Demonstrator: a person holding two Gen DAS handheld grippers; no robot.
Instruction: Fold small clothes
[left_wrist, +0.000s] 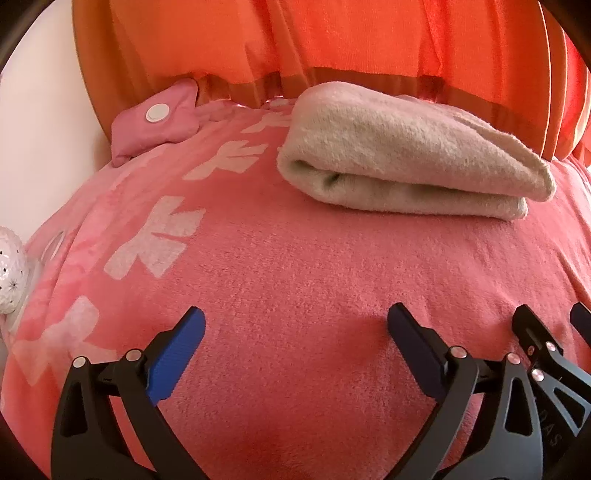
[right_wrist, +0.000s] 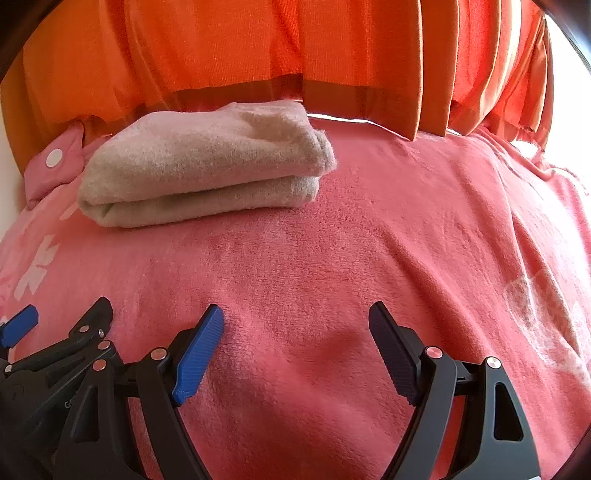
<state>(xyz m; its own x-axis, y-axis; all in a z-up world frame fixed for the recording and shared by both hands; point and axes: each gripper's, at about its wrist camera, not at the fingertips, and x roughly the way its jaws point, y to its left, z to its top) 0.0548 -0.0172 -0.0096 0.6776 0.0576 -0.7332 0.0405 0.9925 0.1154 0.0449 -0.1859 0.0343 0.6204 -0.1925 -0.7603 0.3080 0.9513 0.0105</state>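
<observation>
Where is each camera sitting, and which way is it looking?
Left wrist view: sits on the left gripper, looking forward and down over the pink blanket; its open fingers show, plus the right gripper's at the right edge.
Right wrist view: sits on the right gripper, facing the same way; its open fingers show, plus the left gripper's at the left edge.
Both see the folded beige cloth and orange curtain.

A beige towel (left_wrist: 406, 147) is lying folded on a coral-pink blanket (left_wrist: 314, 258) showing pale white flower shapes along one side. Orange curtains (right_wrist: 258, 48) are glowing behind, edged with a darker band. A pink pouch (left_wrist: 155, 122) is showing a white round button. Black grippers are showing blue pads (right_wrist: 199, 354).
</observation>
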